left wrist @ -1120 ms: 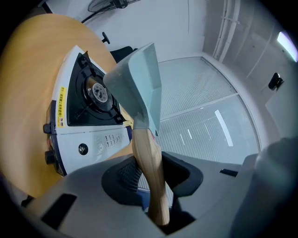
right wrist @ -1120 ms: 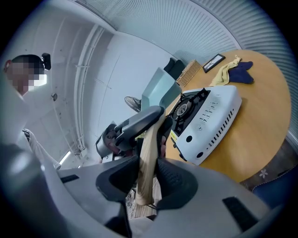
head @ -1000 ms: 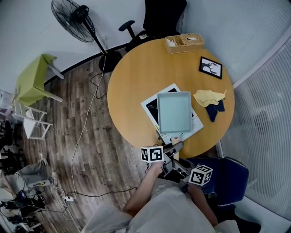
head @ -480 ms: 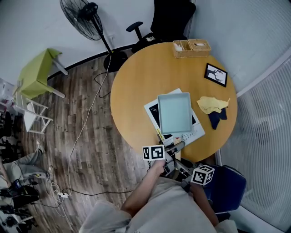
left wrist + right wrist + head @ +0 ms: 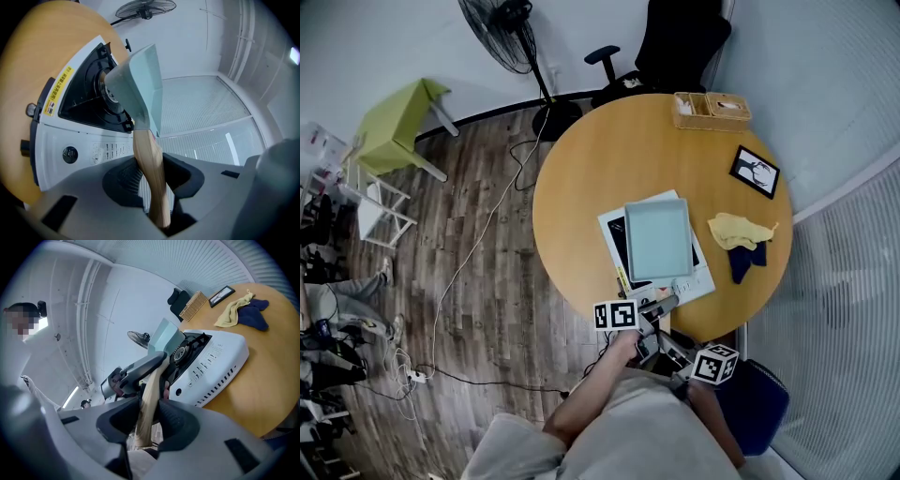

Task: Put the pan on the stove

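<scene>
A square pale-green pan (image 5: 657, 240) with a wooden handle (image 5: 149, 159) hangs over the white portable stove (image 5: 699, 283) on the round wooden table (image 5: 581, 178). In the left gripper view the pan (image 5: 140, 84) is tilted, with its underside close to the black burner (image 5: 101, 89). My left gripper (image 5: 149, 176) is shut on the handle near the pan. My right gripper (image 5: 147, 420) is shut on the handle (image 5: 149, 394) further back, just behind the left gripper (image 5: 136, 366). In the head view both grippers sit at the table's near edge, left (image 5: 654, 305) and right (image 5: 673, 345).
A yellow cloth (image 5: 739, 230) and a dark blue cloth (image 5: 742, 261) lie right of the stove. A framed picture (image 5: 755, 172) and a wicker basket (image 5: 711, 110) are at the far side. A black office chair (image 5: 675, 47), a fan (image 5: 506, 23) and a green chair (image 5: 398, 127) stand around.
The pan has shifted a little across the stove toward its middle and come slightly lower. Both grippers moved with it, still on the handle.
</scene>
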### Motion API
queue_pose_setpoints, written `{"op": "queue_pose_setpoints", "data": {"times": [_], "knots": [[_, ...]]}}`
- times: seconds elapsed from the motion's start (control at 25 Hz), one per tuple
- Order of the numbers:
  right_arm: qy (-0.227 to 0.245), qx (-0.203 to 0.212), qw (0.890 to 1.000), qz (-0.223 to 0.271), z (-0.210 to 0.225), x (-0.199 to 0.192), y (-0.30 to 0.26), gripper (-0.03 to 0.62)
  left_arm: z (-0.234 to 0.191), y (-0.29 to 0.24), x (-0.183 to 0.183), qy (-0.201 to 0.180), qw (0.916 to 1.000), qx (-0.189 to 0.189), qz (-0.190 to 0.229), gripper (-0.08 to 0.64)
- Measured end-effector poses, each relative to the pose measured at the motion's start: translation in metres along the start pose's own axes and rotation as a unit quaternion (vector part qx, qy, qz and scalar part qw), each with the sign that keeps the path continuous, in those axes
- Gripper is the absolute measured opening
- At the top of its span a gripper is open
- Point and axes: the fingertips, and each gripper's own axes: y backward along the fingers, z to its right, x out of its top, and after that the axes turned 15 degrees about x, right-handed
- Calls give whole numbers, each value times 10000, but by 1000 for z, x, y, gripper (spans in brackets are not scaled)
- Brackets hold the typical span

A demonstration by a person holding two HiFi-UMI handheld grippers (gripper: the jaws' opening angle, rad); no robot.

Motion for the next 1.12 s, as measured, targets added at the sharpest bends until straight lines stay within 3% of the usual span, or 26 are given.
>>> {"op": "queue_pose_setpoints", "data": {"times": [0.44,0.8,1.12], "knots": [[-59,207,9975,-673,27,20,21,133,-2,-31,8,300,9979,209,527,138],[-70,360,9915,-1246,44,35,28,137,-11,-47,18,820,9917,303,939,140],[-95,447,9881,-1469,51,38,33,139,-15,-53,19,1004,9881,390,1103,140]]}}
